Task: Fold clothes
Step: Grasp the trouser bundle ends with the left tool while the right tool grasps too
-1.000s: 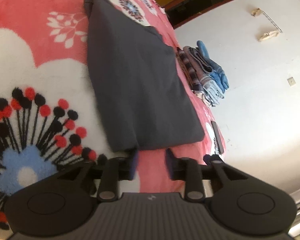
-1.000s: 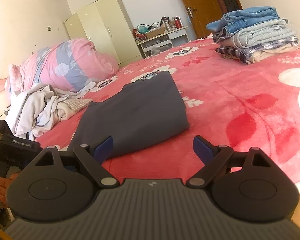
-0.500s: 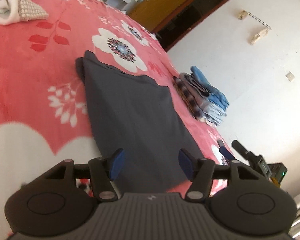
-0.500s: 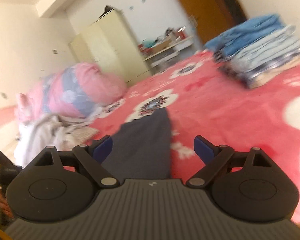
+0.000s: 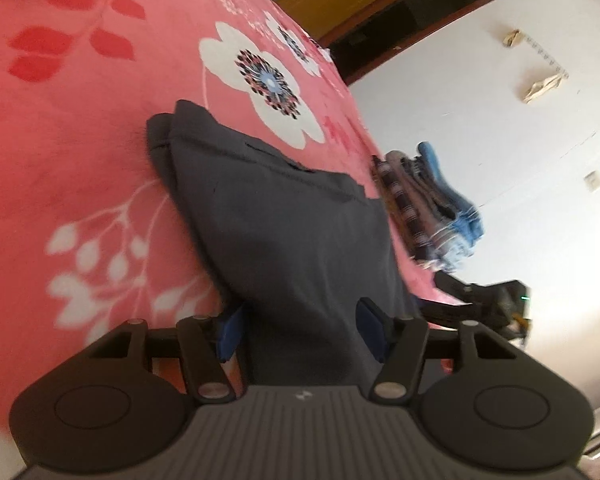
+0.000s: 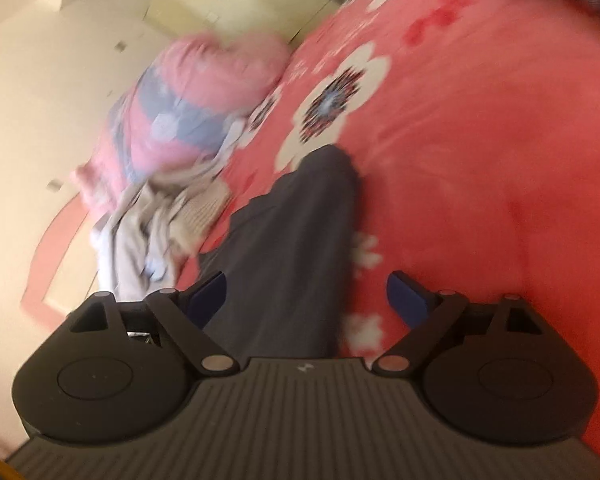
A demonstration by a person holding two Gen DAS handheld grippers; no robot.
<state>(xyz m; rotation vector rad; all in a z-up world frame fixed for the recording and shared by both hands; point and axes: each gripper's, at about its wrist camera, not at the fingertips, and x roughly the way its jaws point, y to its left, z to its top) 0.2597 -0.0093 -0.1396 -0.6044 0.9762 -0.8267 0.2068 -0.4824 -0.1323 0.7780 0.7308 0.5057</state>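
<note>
- My left gripper (image 5: 300,330) has moved in over the near end of the dark grey folded garment (image 5: 284,216) on the red flowery blanket (image 5: 72,152). Its jaws just opened, then closed a little, around the cloth but not pinching.
- My right gripper (image 6: 306,300) swung round too, jaws wide, holding nothing.
- I think one more fold comes next.
- I see no words to read.

A dark grey garment (image 5: 292,232) lies folded flat into a long rectangle on the red flowered bed cover (image 5: 72,152), running from the frame's middle down to its lower centre. Its far end shows doubled layers and a stitched seam. In the right wrist view the garment (image 6: 296,248) is blurred, a narrow strip reaching up from bottom centre.
</note>
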